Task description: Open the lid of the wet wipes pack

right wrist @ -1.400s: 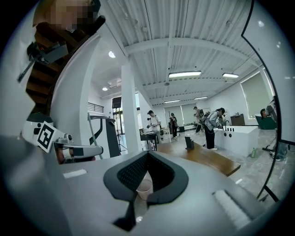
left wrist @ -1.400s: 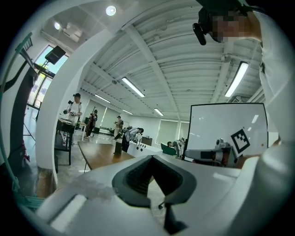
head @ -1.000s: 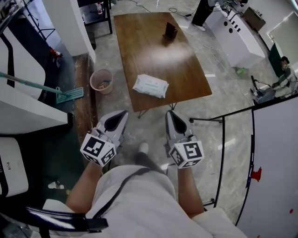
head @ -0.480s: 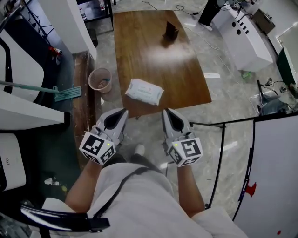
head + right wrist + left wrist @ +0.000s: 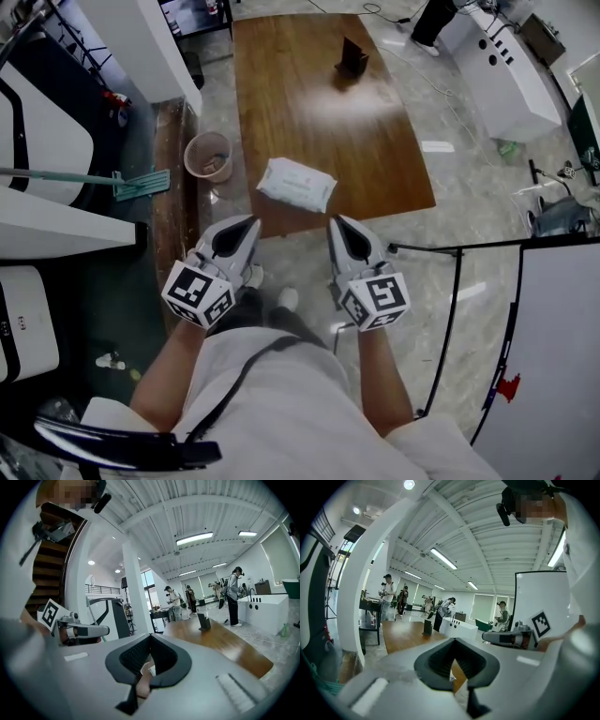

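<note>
Step, we judge: reaching for the soft white rectangular wet wipes pack point(image 5: 296, 184) at the near edge of the brown wooden table point(image 5: 319, 103) | Claws: our left gripper point(image 5: 247, 227) and right gripper point(image 5: 337, 227) both closed, empty | Advice — pin the pack with one claw, lift the lid with the other.

Closer to the table point(image 5: 300, 103)
You've brought the left gripper point(image 5: 246, 228) and right gripper point(image 5: 337, 225) forward — the gap to the wet wipes pack point(image 5: 296, 184) has shrunk.
</note>
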`<state>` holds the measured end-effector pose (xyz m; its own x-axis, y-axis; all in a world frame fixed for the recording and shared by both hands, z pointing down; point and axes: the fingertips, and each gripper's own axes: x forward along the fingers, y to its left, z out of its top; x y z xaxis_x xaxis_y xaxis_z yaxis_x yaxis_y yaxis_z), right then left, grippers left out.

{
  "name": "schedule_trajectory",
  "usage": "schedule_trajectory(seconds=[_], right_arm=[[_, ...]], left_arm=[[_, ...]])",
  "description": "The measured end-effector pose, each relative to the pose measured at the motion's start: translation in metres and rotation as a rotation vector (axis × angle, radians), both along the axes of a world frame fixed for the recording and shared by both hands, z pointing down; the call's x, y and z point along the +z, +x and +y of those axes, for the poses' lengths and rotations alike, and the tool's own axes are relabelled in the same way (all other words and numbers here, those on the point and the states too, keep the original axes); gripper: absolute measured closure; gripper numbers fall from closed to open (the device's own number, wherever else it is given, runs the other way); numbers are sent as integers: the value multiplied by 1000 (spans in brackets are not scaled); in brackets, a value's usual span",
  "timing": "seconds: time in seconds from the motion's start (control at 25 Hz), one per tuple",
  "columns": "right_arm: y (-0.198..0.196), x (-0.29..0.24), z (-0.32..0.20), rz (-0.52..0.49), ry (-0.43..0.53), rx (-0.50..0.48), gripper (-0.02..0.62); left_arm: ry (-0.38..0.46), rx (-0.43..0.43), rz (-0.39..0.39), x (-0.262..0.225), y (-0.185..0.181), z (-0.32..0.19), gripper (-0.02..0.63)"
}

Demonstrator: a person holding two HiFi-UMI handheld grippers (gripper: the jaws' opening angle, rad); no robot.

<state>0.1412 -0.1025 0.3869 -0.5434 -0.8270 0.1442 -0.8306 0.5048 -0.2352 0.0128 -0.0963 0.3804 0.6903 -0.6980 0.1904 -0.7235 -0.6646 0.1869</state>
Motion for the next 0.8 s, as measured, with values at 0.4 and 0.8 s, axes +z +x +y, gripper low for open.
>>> schedule_trajectory(seconds=[0.4,0.8], right_arm=[[-21,23,-36,148,-7,20,587],[-45,62,-78,302,-57,-14,584]], left_arm=[[-18,107,-26,24,-1,-34,600],[-36,188,-76,59,0,-70,598]])
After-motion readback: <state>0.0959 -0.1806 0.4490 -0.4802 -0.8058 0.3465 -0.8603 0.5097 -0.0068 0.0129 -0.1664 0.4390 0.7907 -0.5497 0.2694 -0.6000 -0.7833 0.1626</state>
